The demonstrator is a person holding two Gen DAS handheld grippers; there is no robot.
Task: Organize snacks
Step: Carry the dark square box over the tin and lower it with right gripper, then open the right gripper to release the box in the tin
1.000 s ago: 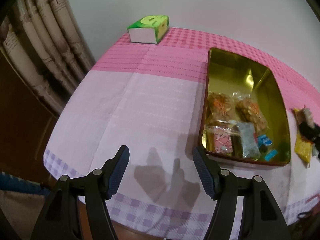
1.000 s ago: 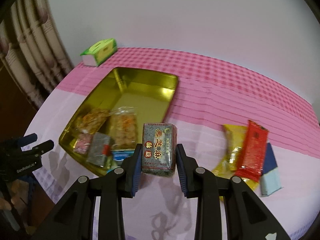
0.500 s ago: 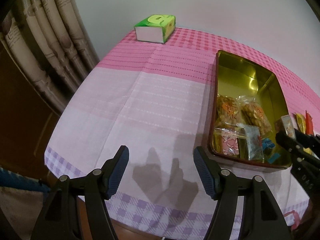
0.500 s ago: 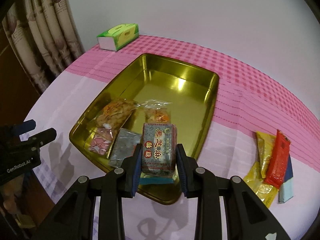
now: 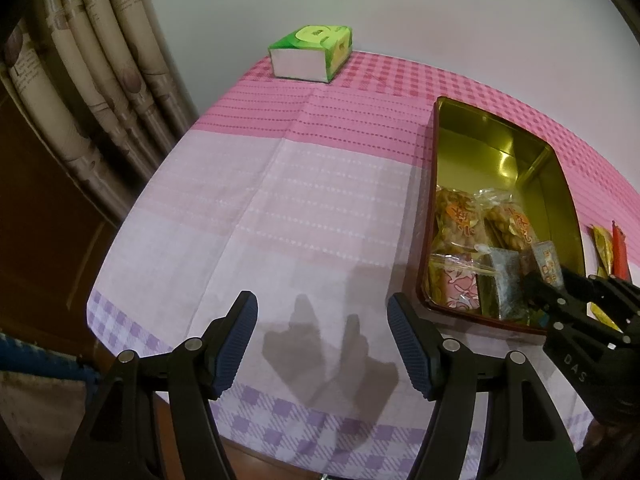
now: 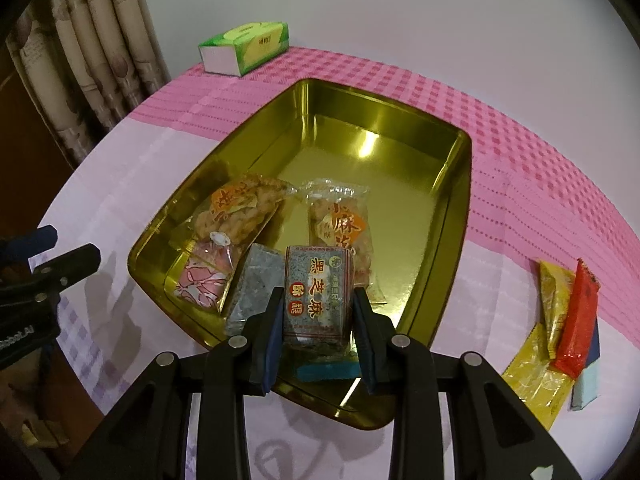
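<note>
My right gripper [image 6: 318, 314] is shut on a grey sesame snack packet [image 6: 318, 286] and holds it over the near end of a gold tin tray [image 6: 448, 216]. Inside the tray lie two clear bags of fried snacks [image 6: 240, 208], a pink packet [image 6: 204, 278], a second grey packet [image 6: 254, 288] and a blue packet [image 6: 328, 372]. My left gripper [image 5: 322, 336] stands open and empty above bare tablecloth, to the left of the tray [image 5: 560, 184]. From the left wrist view the right gripper [image 5: 548, 280] reaches in over the tray's near right corner.
Yellow, red and pale blue snack packets [image 6: 560, 328] lie on the cloth to the right of the tray. A green tissue box [image 5: 310, 56] sits at the far edge by the wall. Curtains [image 5: 80, 92] hang at the left. The table's near edge is close below both grippers.
My right gripper has carried the grey packet leftward and down, from beside the tray to over its near end. The left gripper has stayed open and hardly moved.
</note>
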